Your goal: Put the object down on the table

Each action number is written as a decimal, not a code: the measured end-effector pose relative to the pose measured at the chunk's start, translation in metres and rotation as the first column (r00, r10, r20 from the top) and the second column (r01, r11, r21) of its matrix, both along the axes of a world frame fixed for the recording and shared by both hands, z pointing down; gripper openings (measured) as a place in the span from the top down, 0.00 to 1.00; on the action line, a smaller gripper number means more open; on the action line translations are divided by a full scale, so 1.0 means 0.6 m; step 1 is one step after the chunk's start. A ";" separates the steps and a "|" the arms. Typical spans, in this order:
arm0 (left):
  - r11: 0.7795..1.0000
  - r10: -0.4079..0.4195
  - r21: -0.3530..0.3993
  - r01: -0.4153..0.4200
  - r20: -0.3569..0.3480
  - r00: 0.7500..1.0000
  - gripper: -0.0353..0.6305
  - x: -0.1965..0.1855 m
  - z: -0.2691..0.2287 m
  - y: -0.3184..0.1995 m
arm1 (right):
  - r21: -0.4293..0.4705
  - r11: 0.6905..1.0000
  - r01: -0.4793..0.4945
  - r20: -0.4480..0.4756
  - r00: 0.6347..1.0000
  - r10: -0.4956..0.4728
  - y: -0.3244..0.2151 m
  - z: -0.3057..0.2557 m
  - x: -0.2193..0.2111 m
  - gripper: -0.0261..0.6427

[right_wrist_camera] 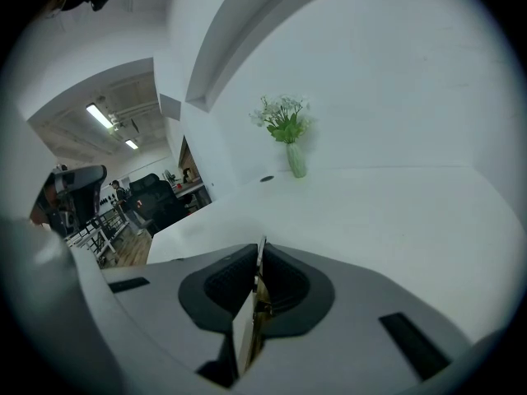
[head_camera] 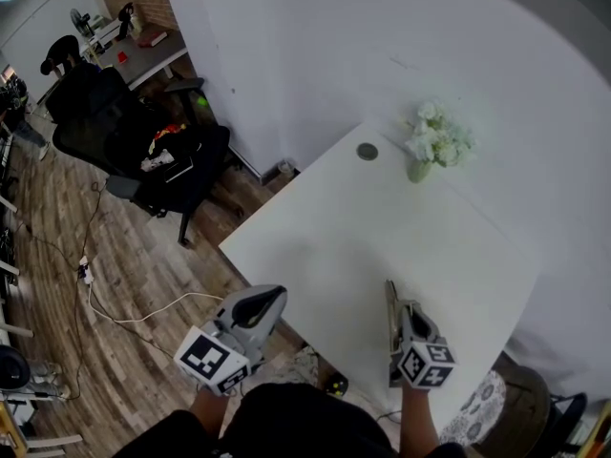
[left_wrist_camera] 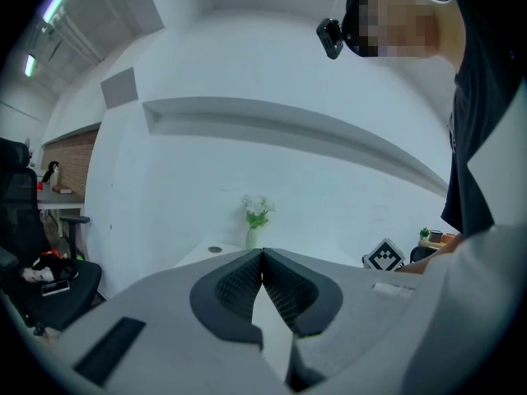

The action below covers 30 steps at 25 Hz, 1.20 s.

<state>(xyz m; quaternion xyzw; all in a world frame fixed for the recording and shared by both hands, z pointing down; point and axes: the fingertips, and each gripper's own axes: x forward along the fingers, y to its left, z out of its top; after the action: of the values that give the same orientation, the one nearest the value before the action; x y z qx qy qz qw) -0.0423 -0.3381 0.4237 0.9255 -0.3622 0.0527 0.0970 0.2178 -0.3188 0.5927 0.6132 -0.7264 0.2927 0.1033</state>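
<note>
Holding a thin, flat, pale sheet-like object [head_camera: 390,303] on edge, the right gripper [head_camera: 399,305] stands over the near right part of the white rectangular table [head_camera: 382,218]. In the right gripper view its dark ribbed pads [right_wrist_camera: 226,282] are clamped on the object from both sides. The left gripper [head_camera: 271,296] hangs off the table's near left edge, above the wooden floor [head_camera: 57,256]. Its jaws are closed tip to tip with nothing between them.

Finding: the object is not yet set down.

Risks, as judged:
- The object is held upright on a narrow edge. Released in this attitude it would likely topple flat, to either side.
- It sits close to the table's near edge, so a fall toward the person could carry it off the table.
- Opening the jaws while it is clear of the surface would drop it rather than place it.
- The pale green vase of white flowers [head_camera: 434,141] and the round grey disc [head_camera: 368,151] stand far off and are not threatened.

Not established:
- What the object is; only its edge and a sliver of one face show.
- A small brownish detail between the pads cannot be identified.
- The object's lower end is hidden behind the gripper body, so contact with the table cannot be told.
</note>
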 end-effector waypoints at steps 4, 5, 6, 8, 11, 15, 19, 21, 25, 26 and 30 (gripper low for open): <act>1.000 -0.001 0.001 0.001 0.002 1.000 0.95 0.000 -0.005 0.001 | -0.021 1.000 -0.002 -0.001 1.000 0.002 0.007 0.009 0.003 0.93; 1.000 0.000 0.001 0.000 0.002 1.000 0.95 0.000 -0.005 0.001 | -0.024 1.000 -0.002 -0.003 1.000 0.002 0.007 0.011 0.004 0.93; 1.000 0.000 0.001 0.000 0.002 1.000 0.95 0.001 -0.005 0.002 | -0.028 1.000 0.000 -0.005 1.000 0.000 0.008 0.013 0.004 0.93; 1.000 -0.002 0.003 0.002 0.001 1.000 0.95 0.001 -0.005 0.004 | -0.033 0.999 0.002 -0.006 1.000 -0.002 0.009 0.017 0.005 0.93; 1.000 -0.007 0.003 0.007 0.003 1.000 0.95 -0.001 -0.006 0.005 | -0.037 0.999 0.002 0.004 1.000 -0.002 0.008 0.020 0.006 0.93; 1.000 -0.013 0.005 0.013 0.004 1.000 0.95 -0.002 -0.005 0.006 | -0.039 0.999 0.002 0.034 0.999 -0.001 0.006 0.025 0.011 0.93; 1.000 -0.015 0.008 0.015 0.004 1.000 0.95 0.002 -0.008 0.006 | -0.041 0.999 0.009 0.060 0.998 -0.007 0.003 0.027 0.016 0.92; 1.000 -0.017 0.011 0.017 0.004 1.000 0.95 0.004 -0.009 0.006 | -0.038 0.999 0.013 0.070 0.997 -0.011 0.002 0.028 0.017 0.92; 1.000 -0.022 0.012 0.022 0.004 1.000 0.95 0.003 -0.012 0.008 | -0.041 0.999 0.013 0.088 0.996 -0.009 0.003 0.031 0.020 0.92; 1.000 -0.024 0.012 0.024 0.003 1.000 0.95 0.004 -0.012 0.007 | -0.042 0.999 0.014 0.091 0.996 -0.010 0.002 0.032 0.020 0.91; 1.000 -0.028 0.014 0.028 0.005 1.000 0.95 0.007 -0.011 0.005 | -0.043 0.999 0.020 0.082 0.996 -0.017 -0.001 0.036 0.026 0.90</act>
<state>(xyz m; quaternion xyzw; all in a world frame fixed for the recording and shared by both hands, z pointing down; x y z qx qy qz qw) -0.0383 -0.3351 0.4172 0.9209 -0.3756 0.0511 0.0906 0.2333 -0.3195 0.6145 0.5916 -0.7291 0.3322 0.0896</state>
